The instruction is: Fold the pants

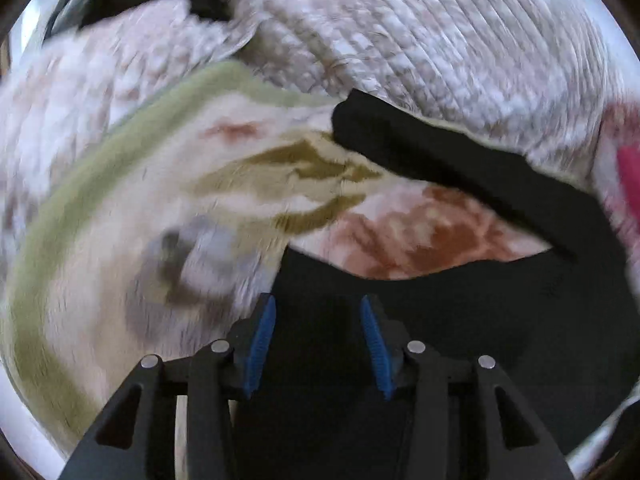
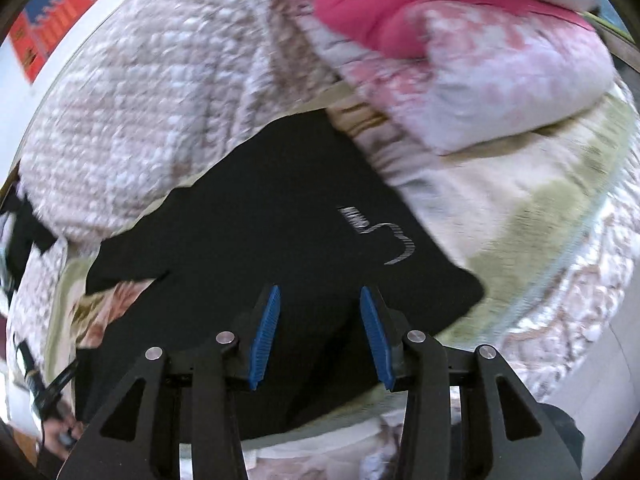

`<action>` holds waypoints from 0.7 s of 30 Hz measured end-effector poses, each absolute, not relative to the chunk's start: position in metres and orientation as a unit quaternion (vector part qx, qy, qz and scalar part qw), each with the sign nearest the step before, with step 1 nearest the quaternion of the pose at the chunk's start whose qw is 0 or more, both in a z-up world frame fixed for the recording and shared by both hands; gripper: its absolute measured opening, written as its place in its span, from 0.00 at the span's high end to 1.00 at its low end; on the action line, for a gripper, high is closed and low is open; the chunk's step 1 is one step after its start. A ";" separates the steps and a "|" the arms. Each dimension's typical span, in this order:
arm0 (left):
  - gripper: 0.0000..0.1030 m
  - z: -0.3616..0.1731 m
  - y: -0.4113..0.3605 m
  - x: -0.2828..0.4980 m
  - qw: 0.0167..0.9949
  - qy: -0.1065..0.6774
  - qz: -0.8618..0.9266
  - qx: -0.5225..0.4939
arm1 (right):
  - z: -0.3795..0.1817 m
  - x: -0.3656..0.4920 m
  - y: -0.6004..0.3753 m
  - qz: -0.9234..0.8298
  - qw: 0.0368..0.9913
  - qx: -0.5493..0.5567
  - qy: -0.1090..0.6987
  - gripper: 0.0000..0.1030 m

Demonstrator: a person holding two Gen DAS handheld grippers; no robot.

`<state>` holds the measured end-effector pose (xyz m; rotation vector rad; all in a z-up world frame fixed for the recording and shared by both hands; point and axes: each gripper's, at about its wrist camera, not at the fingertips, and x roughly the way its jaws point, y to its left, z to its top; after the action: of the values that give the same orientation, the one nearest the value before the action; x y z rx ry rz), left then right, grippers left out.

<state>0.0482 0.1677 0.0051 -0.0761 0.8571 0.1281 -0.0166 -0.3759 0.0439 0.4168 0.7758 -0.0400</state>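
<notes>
Bedding covers the whole scene: one pale floral blanket (image 1: 120, 208) with a green border spread flat, one quilted cream-and-brown cover (image 1: 420, 40) bunched behind it, and one pink-patterned pillow (image 2: 500, 80) with a red edge at the far right of the bed. One pair of black pants (image 2: 280, 208) lies on the floral blanket, partly folded, with a single white logo (image 2: 380, 232) facing up in the right wrist view. In the left wrist view one black leg (image 1: 460, 160) stretches away diagonally across the blanket toward the quilted cover. Both grippers hang over the black cloth. On the left gripper (image 1: 318, 344) the two blue-padded fingers stand apart with nothing pinched between them. The right gripper (image 2: 320, 336) shows the same: two fingers parted, empty, pants beneath. At the lower left of the right wrist view, one hand (image 2: 60, 434) grips a dark handle.
</notes>
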 end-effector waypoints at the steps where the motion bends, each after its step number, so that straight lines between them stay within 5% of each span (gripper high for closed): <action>1: 0.72 0.003 0.162 0.051 0.909 0.409 0.073 -0.004 | 0.044 -0.014 -0.372 -0.013 0.905 0.198 0.376 0.58; 4: 0.94 0.002 0.163 0.053 0.911 0.400 0.097 0.016 | 0.043 -0.008 -0.364 0.002 0.907 0.185 0.377 0.58; 6: 0.94 0.007 0.167 0.050 0.915 0.389 0.107 0.011 | 0.041 -0.002 -0.360 0.008 0.907 0.181 0.380 0.58; 17: 0.88 0.022 0.180 0.044 0.914 0.384 0.121 -0.041 | 0.026 0.013 -0.362 0.005 0.905 0.119 0.408 0.58; 21: 0.72 0.028 0.188 0.041 0.914 0.377 0.142 -0.048 | 0.022 0.016 -0.373 0.010 0.899 0.122 0.421 0.58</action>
<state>0.0408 0.1884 0.0277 -0.0998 0.7767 0.2920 0.0161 -0.3726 0.0221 0.2530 0.8727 0.0215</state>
